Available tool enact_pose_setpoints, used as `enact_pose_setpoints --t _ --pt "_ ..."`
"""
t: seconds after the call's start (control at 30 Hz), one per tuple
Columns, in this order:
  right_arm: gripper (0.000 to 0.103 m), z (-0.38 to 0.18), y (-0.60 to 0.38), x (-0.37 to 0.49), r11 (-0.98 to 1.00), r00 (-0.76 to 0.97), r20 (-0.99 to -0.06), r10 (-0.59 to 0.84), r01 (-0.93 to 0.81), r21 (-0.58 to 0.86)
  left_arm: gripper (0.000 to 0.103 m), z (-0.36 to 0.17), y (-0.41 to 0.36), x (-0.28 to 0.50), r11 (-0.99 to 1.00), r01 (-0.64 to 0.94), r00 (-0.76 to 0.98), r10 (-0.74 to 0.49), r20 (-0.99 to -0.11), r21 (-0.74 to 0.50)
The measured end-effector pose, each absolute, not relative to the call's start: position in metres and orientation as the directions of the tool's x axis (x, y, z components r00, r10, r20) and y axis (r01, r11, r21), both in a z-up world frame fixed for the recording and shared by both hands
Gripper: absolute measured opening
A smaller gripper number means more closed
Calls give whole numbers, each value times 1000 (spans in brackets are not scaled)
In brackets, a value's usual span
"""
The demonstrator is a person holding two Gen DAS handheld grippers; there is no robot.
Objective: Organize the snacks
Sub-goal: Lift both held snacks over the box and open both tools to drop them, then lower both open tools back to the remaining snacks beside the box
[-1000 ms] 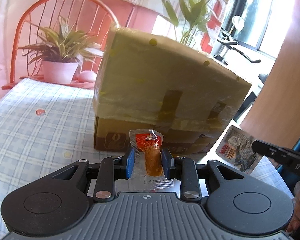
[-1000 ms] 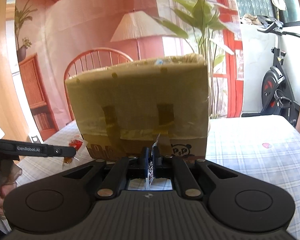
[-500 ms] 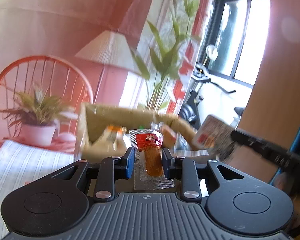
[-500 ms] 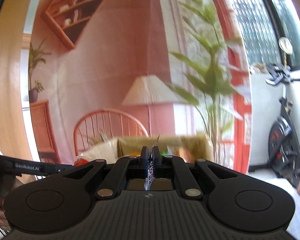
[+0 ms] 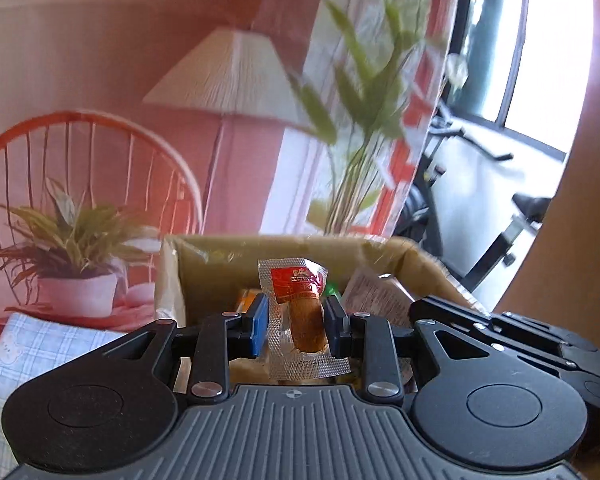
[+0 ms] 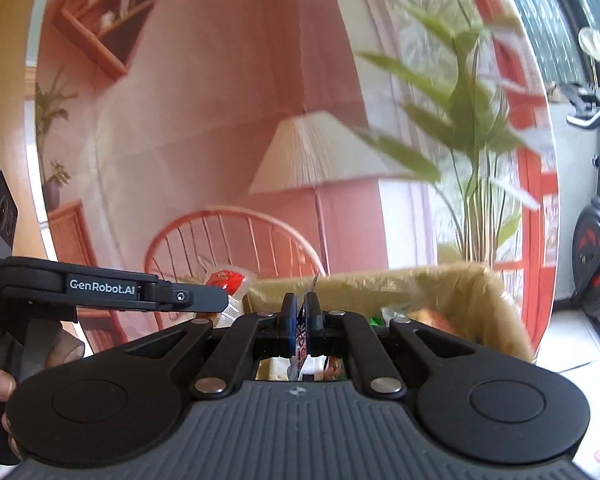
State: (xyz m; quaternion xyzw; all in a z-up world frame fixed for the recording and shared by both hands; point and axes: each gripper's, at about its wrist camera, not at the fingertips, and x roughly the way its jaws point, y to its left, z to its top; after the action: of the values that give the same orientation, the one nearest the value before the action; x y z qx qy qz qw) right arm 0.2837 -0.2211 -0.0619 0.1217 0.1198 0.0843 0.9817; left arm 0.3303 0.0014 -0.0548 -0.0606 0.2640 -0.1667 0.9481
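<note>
- Left gripper [image 5: 296,322]: clamped on sausage packet [image 5: 300,312], held upright over open cardboard box [image 5: 428,268].
- Right gripper [image 6: 300,316]: pinching a thin snack wrapper [image 6: 301,340], print blurred, possibly a sachet, above the box.
- Box: snacks inside.

Both wrist views look forward over their grippers, close above the open box [image 5: 284,252] at 12 o'clock.

Sausage packet [image 5: 298,312]: glossy clear plastic film, embossed sealed edges, red printed label. Box [image 5: 284,250]: matt brown cardboard, shiny tape along the rim. Left gripper [image 5: 296,320]: matt black plastic, ribbed grey deck, bright metal rivets. Counter [image 5: 32,344]: checked cloth cover.
</note>
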Motion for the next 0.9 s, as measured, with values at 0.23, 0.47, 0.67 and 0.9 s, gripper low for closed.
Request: enact_pose_setpoints --t 0.23,0.47,0.67,0.9 --pt "33 -64 -224 266 964 960 -215 179 -127 235 62 -52 15 316 930 293 809 -365 -461 -222" --pt "33 -68 -219 218 964 952 -216 217 -174 201 62 -49 20 268 925 324 824 -379 -421 -198" --pt "33 -93 -209 174 961 933 -261 247 -202 188 62 -69 31 227 926 310 829 -374 -415 -214" --pt "33 -154 -200 152 959 859 -432 275 -215 184 62 -119 36 216 934 238 795 -345 -499 -266"
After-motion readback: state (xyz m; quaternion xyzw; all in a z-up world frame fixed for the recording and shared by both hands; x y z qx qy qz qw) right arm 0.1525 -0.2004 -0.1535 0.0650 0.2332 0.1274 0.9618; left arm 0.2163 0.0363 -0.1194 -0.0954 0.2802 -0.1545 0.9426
